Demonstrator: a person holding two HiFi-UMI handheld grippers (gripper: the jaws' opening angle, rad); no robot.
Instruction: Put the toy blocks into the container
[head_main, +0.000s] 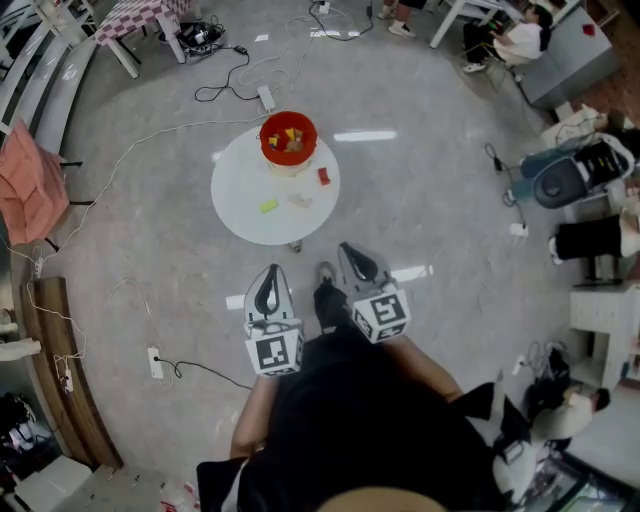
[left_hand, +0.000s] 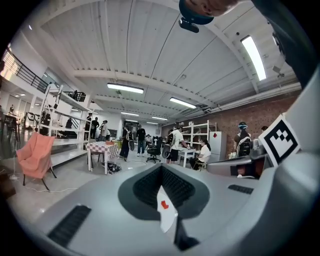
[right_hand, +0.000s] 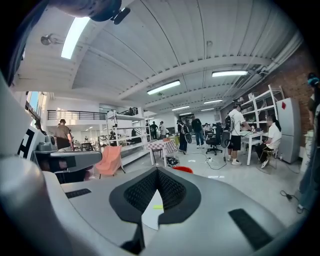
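- Big workshop hall with a grey floor (head_main: 420, 210) and a small round white table (head_main: 235, 185) in the middle.
- The person has both arms out front, left gripper (head_main: 272, 272) and right gripper (head_main: 348, 250) side by side, pointing at the table.
- Both are clenched tight with nothing in them.
- The red container (head_main: 266, 150) sits at the table's far edge with a few coloured blocks (head_main: 290, 135) inside.
- Still loose on the table, well beyond the grippers: red block (head_main: 324, 176) on the right, yellow-green block (head_main: 268, 206) on the left, pale block (head_main: 300, 200) between them.

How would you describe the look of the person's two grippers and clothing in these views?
Both the left gripper and right gripper have light grey shells with black ribbed pads framing a spade-shaped recess. Each carries a white cube printed with black square markers. The person wears a black top; the forearms are unsleeved.
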